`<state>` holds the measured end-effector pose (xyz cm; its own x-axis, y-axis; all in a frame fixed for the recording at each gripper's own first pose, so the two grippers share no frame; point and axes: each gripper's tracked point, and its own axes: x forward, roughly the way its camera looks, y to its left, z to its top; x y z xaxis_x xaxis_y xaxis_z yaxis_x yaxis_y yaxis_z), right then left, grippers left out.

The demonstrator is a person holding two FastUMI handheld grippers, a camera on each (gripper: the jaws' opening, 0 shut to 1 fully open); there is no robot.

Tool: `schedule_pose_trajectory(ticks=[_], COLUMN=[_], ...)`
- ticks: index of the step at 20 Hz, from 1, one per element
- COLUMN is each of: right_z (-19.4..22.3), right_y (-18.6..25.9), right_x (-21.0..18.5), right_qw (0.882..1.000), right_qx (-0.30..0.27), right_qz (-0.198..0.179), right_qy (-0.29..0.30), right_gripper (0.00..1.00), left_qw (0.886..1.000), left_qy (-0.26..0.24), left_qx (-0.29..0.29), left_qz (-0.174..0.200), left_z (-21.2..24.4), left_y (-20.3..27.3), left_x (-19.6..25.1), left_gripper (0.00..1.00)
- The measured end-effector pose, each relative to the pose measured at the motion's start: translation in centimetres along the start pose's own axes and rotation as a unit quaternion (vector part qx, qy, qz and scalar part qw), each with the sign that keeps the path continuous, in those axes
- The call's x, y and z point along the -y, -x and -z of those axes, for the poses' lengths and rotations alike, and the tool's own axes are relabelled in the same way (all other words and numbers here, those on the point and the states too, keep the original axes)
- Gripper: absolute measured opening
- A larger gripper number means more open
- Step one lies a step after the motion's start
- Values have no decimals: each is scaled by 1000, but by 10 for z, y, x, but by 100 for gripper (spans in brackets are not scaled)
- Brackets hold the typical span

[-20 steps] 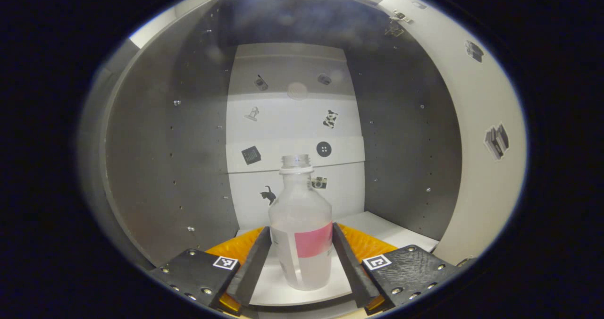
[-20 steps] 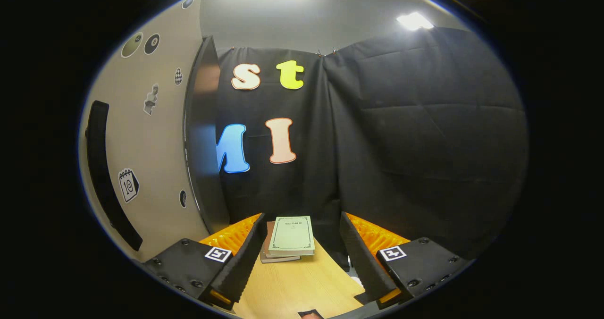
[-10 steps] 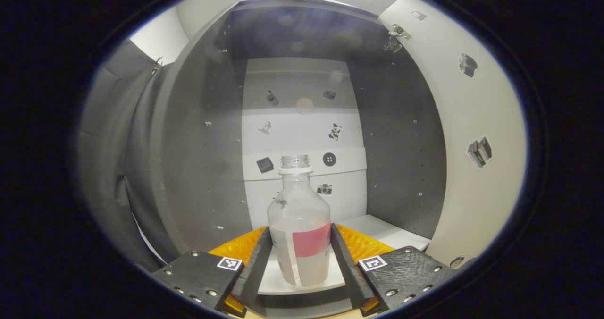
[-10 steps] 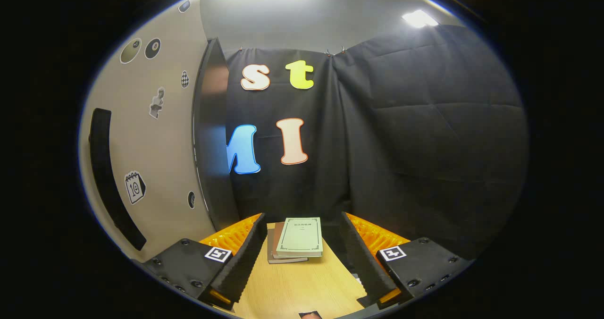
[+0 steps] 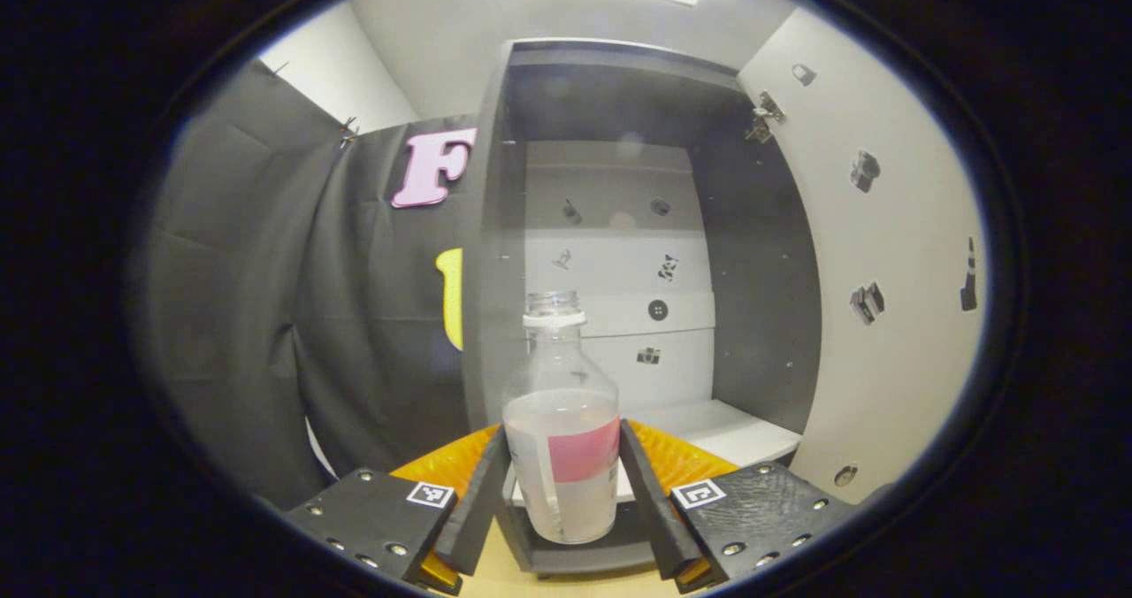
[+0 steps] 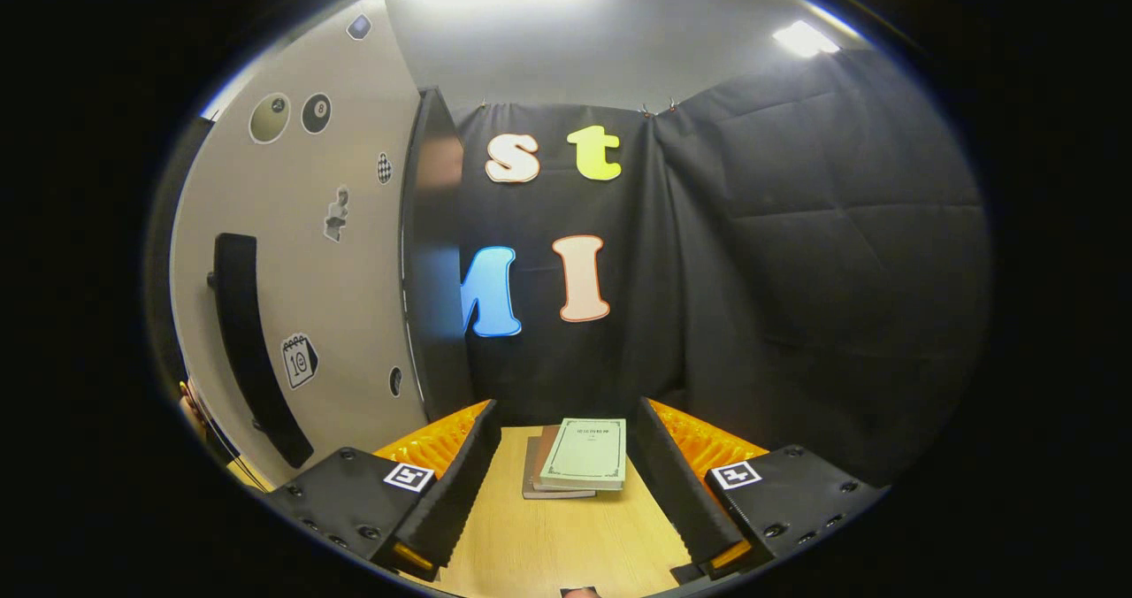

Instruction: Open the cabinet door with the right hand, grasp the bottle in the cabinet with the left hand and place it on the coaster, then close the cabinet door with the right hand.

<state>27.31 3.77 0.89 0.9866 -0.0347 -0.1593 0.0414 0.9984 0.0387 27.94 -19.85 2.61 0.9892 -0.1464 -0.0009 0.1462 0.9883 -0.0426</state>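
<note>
Clear plastic with a pink label band, the bottle (image 5: 561, 443) stands upright at the bottom centre of the left gripper view, clamped between the two fingers of the left claw (image 5: 561, 492), which press on its sides at label height. The bottle has no cap and a pale liquid fills its lower part. Its base shows in front of the lower front edge of the cabinet (image 5: 619, 226), whose dark interior and white shelf (image 5: 716, 425) fill the middle of the frame behind it. The pale cabinet door (image 5: 884, 297) is swung wide at the right of the frame, stickers on its inner face. In the right gripper view, the right claw (image 6: 562, 483) is spread apart at the bottom with nothing between its fingers. Between them, farther off on the wooden table (image 6: 566, 545), lies a small stack of books (image 6: 579, 467). At the left of that frame the door's outer face (image 6: 309, 271) shows, with a long dark handle (image 6: 252, 341).
</note>
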Motion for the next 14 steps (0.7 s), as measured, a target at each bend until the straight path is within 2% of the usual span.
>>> schedule_pose_trajectory(ticks=[1,5,6,9,10,11,12,14], right_z=[0,4,5,9,11,13,15,17], right_y=[1,6,6,12,12,14,15,18], right_x=[-1,-7,-9,-15,-16,-17,-19,-19], right_qw=[1000,1000,1000,999,999,999,999,999], right_qx=[0,-5,-5,-5,-5,-4,-4,-4], right_qz=[-6,-25,-31,-42,-43,-44,-45,-46], right_qy=[-1,-2,-1,9,12,13,11,4], right_gripper=[98,98,93,93,98,93,98,98], left_qw=[1000,999,999,998,998,997,997,996], left_qy=[3,5,5,13,20,26,29,29], left_qx=[-1,-2,-3,-4,-5,-8,-12,-17], left_qz=[-7,-34,-39,-61,-66,-72,-76,-84], left_z=[0,8,12,22,30,38,48,64], left_y=[10,66,75,104,111,118,125,138], left_x=[-6,-42,-47,-68,-73,-78,-83,-91], left_gripper=[72,72,72,72,72,72,72,74])
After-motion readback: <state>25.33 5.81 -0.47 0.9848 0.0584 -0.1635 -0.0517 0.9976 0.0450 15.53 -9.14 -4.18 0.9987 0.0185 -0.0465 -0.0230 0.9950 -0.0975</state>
